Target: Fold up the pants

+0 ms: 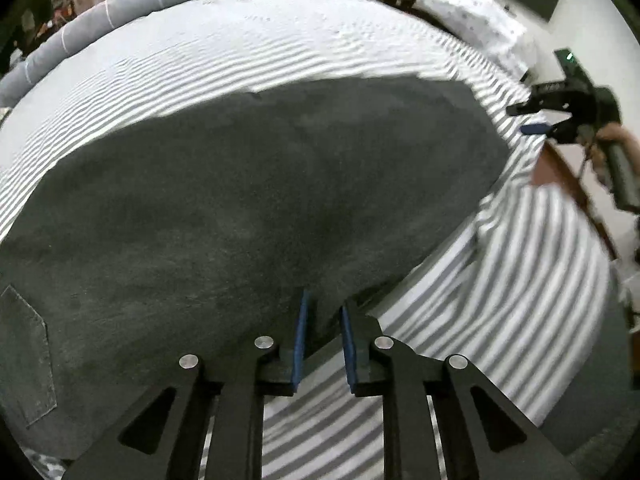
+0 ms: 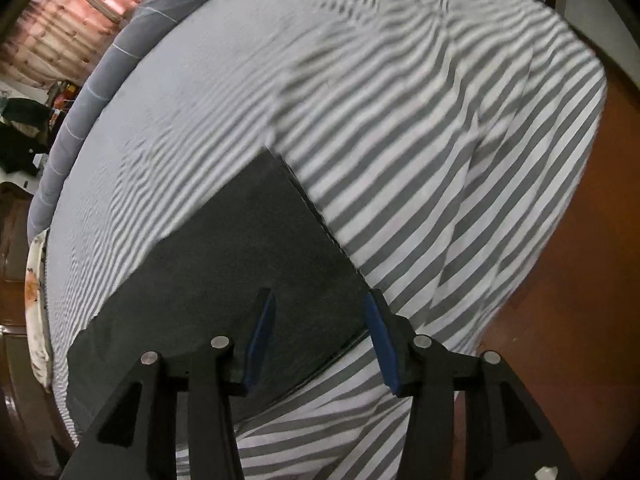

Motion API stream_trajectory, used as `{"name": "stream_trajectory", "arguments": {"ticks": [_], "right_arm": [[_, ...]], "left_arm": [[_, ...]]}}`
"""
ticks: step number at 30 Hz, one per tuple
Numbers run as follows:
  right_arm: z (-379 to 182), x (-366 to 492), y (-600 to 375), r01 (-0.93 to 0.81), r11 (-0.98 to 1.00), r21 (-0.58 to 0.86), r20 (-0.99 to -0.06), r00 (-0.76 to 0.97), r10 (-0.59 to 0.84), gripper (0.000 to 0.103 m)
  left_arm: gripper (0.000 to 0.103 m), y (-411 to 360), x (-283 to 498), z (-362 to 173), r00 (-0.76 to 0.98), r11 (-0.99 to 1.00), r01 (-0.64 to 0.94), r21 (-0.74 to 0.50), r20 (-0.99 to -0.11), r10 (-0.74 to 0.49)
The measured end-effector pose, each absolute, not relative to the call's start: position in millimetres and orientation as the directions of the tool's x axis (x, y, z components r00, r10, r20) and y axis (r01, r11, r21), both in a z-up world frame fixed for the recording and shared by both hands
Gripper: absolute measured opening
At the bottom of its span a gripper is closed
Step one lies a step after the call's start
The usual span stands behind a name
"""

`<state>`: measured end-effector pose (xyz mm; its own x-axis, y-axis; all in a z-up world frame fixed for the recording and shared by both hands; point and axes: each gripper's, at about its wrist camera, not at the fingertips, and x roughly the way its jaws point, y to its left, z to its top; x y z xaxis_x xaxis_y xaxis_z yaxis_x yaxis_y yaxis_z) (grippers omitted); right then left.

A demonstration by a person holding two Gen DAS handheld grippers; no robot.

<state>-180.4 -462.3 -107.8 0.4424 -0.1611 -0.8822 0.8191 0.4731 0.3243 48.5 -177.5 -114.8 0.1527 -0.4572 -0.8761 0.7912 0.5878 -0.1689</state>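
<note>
The dark grey pants (image 1: 256, 184) lay flat and smooth on the striped bedsheet (image 1: 248, 60), a back pocket (image 1: 24, 356) showing at one end. Both tools were released: the left tool (image 1: 324, 340) and right tool (image 2: 320, 340) hung above the fabric edge with jaws apart, pads clear.

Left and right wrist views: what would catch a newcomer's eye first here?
The dark pants dominate, spread flat across the striped sheet and filling the middle of the left view. Each gripper's blue pads stand apart over the pants' near edge: the left gripper narrowly open, the right gripper wider. A grey bolster lines the bed's far side.
</note>
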Motion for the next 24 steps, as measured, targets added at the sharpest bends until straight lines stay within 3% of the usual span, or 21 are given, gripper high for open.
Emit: {"name": "stream_trajectory", "arguments": {"ticks": [5,10,24], "right_arm": [[-62.5,-148.5,-449.4,0.760,0.559,0.333,-0.849,0.499,-0.174,0.046],[-44.7,-82.6,-422.8,0.643,0.676,0.361,-0.830,0.552,-0.082,0.047],[-75.0,140.7,-295.8,0.294,0.844,0.449,-0.843,0.452,0.291,0.047]], "left_arm": [[0.019,-145.3,77.1,-74.2,0.208,0.624,0.746,-0.232,-0.809,-0.550],[0.020,-116.6,131.6,-57.5,0.334,0.750,0.621,-0.226,-0.790,-0.515],[0.020,-116.1,186.9,-131.9,0.295,0.856,0.476,-0.204,-0.879,-0.374]]}}
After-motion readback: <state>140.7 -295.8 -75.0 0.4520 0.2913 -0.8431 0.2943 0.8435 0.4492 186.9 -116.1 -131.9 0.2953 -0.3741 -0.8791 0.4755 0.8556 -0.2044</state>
